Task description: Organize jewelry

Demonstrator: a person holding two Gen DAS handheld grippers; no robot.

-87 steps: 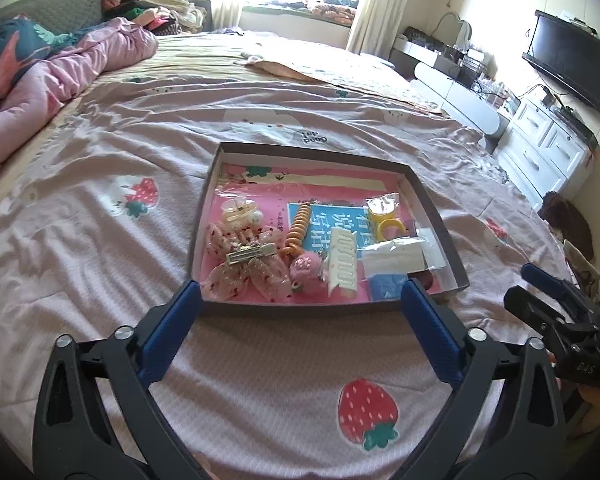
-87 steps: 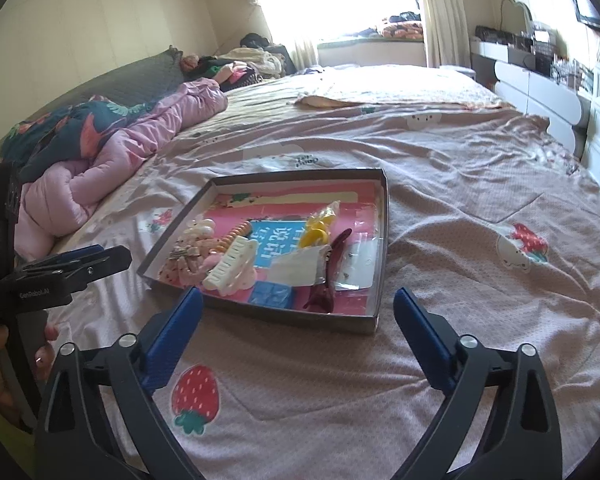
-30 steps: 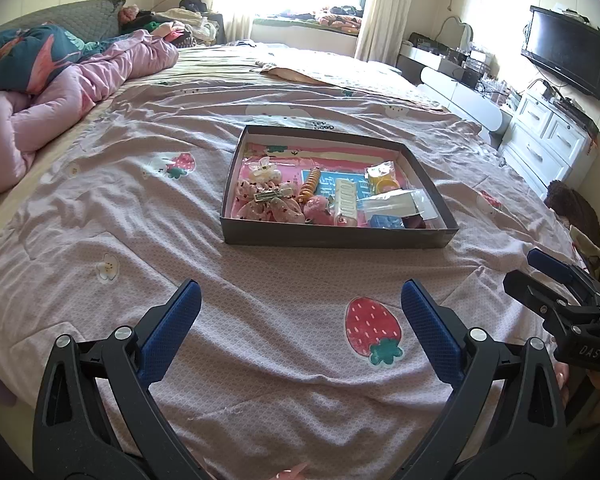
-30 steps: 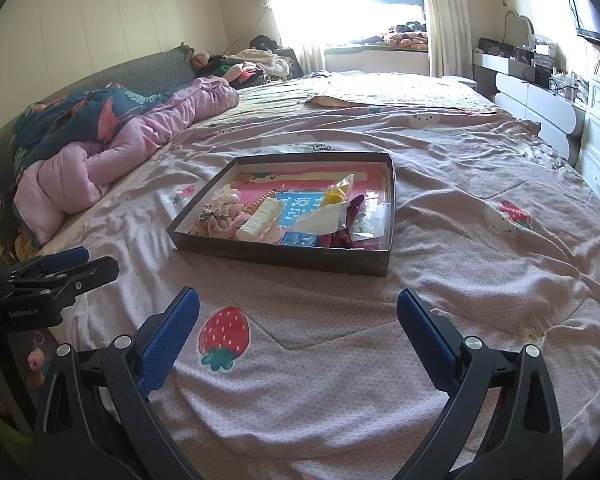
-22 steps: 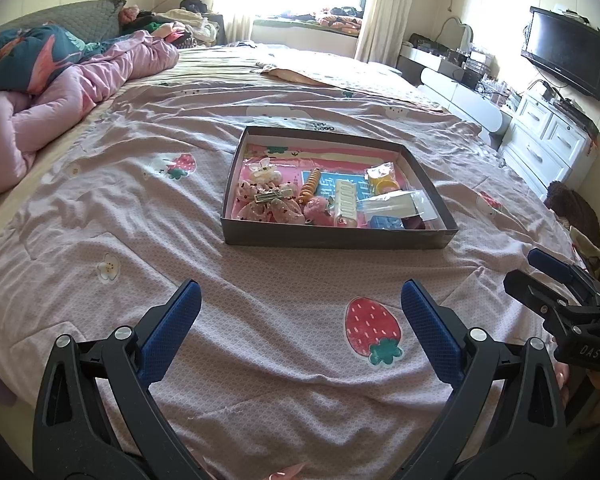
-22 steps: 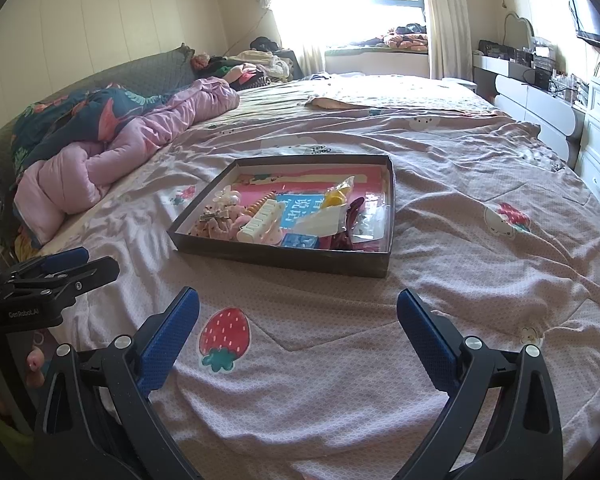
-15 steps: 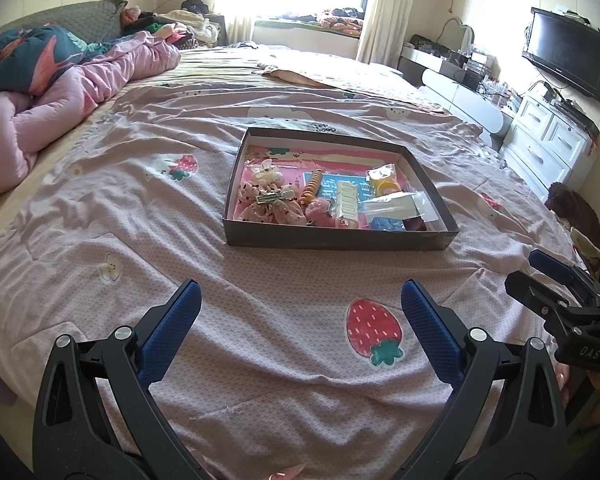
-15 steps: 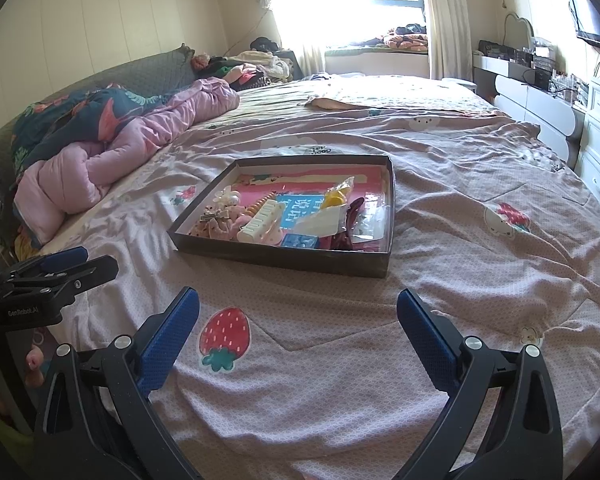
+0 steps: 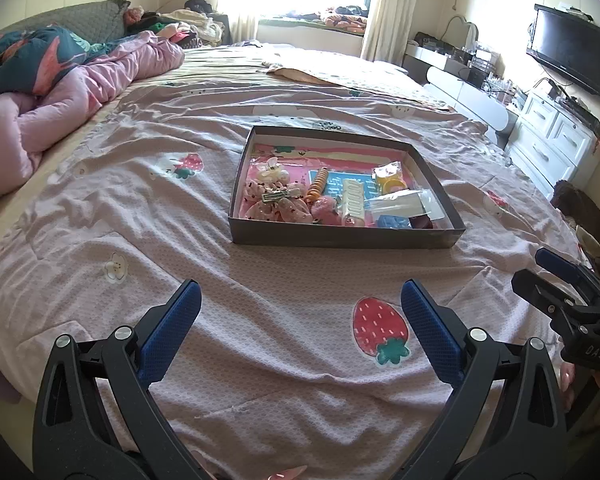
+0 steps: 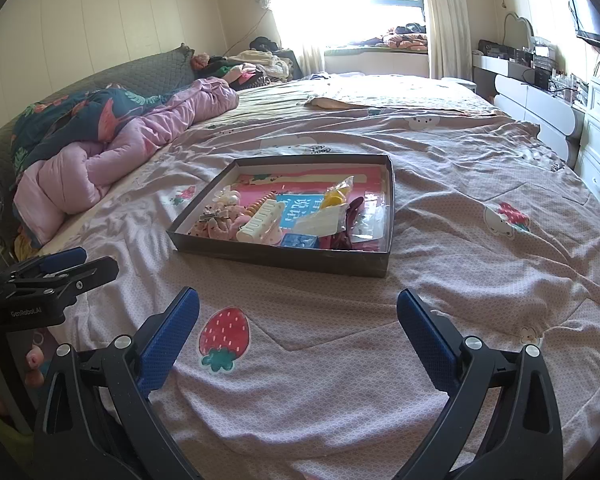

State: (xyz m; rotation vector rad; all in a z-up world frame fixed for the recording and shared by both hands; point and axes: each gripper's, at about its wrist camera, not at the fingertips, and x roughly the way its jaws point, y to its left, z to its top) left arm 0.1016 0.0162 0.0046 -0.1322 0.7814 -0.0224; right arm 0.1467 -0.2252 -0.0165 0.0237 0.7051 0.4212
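A shallow dark box [image 9: 340,238] lies on the bed and holds hair accessories: a cream claw clip [image 9: 354,197], pink scrunchies [image 9: 278,204], an orange spiral tie [image 9: 318,188], a yellow item in a bag [image 9: 388,174] and clear packets [image 9: 404,202]. It also shows in the right wrist view [image 10: 284,258]. My left gripper [image 9: 298,320] is open and empty, well short of the box. My right gripper [image 10: 298,320] is open and empty, also short of the box. Each gripper shows at the edge of the other's view.
The pink bedspread [image 9: 260,300] has strawberry prints [image 9: 380,330]. A bunched pink duvet [image 9: 60,104] lies at the left. White drawers [image 9: 552,140] and a TV [image 9: 570,54] stand at the right. The bed's near edge is just below the grippers.
Both grippers have pulled back from the box since 2.9 s ago, so it looks smaller and farther. Over the last second almost nothing has moved. Both stay open.
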